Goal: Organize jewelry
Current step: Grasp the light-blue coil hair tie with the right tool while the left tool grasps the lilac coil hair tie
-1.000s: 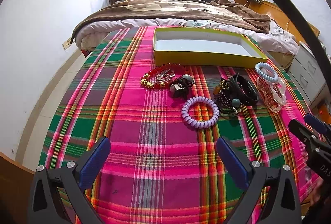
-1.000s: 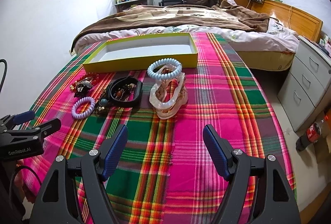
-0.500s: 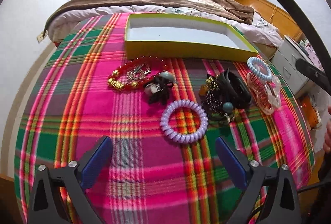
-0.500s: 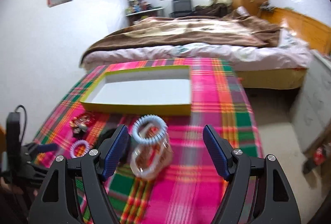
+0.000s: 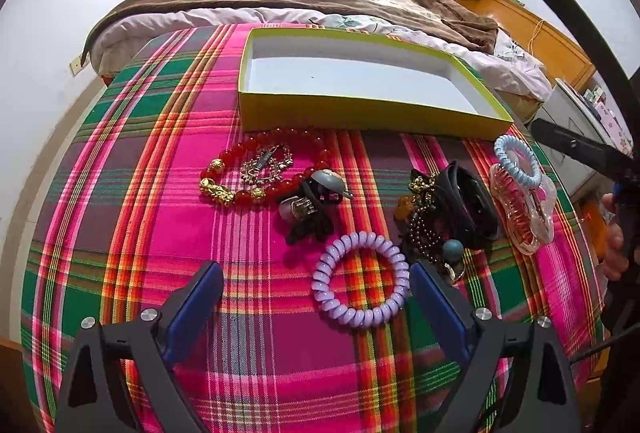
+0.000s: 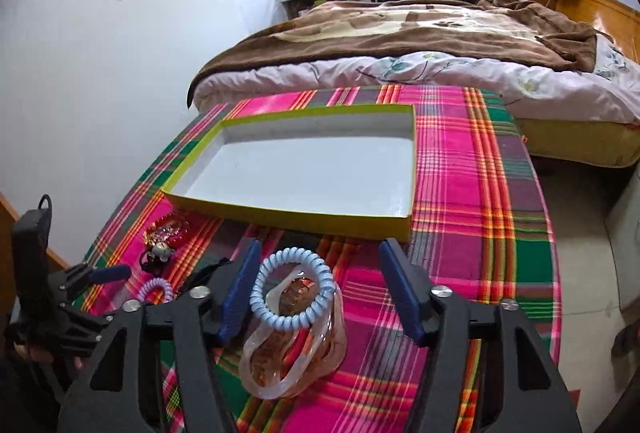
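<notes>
A yellow-rimmed box (image 5: 360, 109) with a white floor stands empty on the plaid cloth; it also shows in the right wrist view (image 6: 304, 211). Before it lie a red bead bracelet (image 5: 264, 169), a black hair clip (image 5: 312, 209), a purple spiral hair tie (image 5: 360, 285), a dark bead-and-band pile (image 5: 452, 213), and a clear pink clip (image 5: 524, 213) with a blue spiral hair tie (image 5: 516, 161) on it. My left gripper (image 5: 316, 297) is open, just short of the purple tie. My right gripper (image 6: 320, 285) is open, its fingers either side of the blue tie (image 6: 292, 289).
The plaid-covered table (image 5: 120, 193) ends near a bed (image 6: 420, 45) behind. A white wall is on the left. Drawers (image 5: 576, 121) stand on the right past the table edge. The other gripper shows at the left in the right wrist view (image 6: 96, 275).
Both grippers have moved forward and lower. The left now reaches the purple tie. The right has come over the blue tie and clear clip. Both stay open.
</notes>
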Demonstrator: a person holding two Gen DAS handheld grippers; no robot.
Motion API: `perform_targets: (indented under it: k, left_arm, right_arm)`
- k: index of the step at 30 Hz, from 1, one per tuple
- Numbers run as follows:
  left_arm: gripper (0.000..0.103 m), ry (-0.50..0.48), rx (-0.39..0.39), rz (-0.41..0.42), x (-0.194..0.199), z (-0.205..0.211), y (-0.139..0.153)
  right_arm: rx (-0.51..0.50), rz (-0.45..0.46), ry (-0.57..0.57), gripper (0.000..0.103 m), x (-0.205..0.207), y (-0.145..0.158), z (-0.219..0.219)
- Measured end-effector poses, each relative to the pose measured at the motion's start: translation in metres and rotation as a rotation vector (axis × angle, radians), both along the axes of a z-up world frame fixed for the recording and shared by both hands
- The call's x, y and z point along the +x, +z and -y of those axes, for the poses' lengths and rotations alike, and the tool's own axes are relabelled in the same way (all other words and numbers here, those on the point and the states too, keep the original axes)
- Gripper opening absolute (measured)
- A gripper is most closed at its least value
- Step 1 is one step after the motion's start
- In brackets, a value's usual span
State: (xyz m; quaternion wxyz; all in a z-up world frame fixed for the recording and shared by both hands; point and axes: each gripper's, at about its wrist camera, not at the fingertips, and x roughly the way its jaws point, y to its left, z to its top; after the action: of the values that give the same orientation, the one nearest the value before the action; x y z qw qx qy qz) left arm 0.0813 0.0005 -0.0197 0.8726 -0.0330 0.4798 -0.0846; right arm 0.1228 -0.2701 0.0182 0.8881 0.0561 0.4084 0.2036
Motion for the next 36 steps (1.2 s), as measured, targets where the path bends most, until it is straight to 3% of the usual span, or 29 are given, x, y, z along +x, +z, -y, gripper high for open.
perform_targets:
  k: [3,11,13,24,29,36]
  left_arm:
    - [0.095,-0.004,-0.004,0.001,-0.002,0.0,0.0]
    - [0.095,0.0,0.022,0.003,-0.003,0.0,0.0]
    - [0.095,-0.001,0.035,0.0,-0.003,0.001,-0.001]
    - [0.095,0.031,0.046,-0.034,-0.004,-0.002,0.0]
    - [0.095,0.103,0.006,-0.039,-0.003,-0.021,0.002]
    - [0.087,0.086,0.106,-0.028,0.003,-0.009,-0.001]
  right_arm:
    - [-0.005,-0.013,0.023,0.05,0.003,-0.006,-0.003]
    - [-0.044,-0.016,0.055,0.014,0.0,-0.011,-0.008]
    - [-0.05,-0.013,0.063,0.011,-0.001,-0.01,-0.01]
    - [0.029,0.051,0.019,0.01,-0.014,0.006,0.005]
    - [0.059,0.084,0.008,0.01,-0.027,0.015,0.012]
    - [0.096,0.124,-0.018,0.01,-0.042,0.025,0.017]
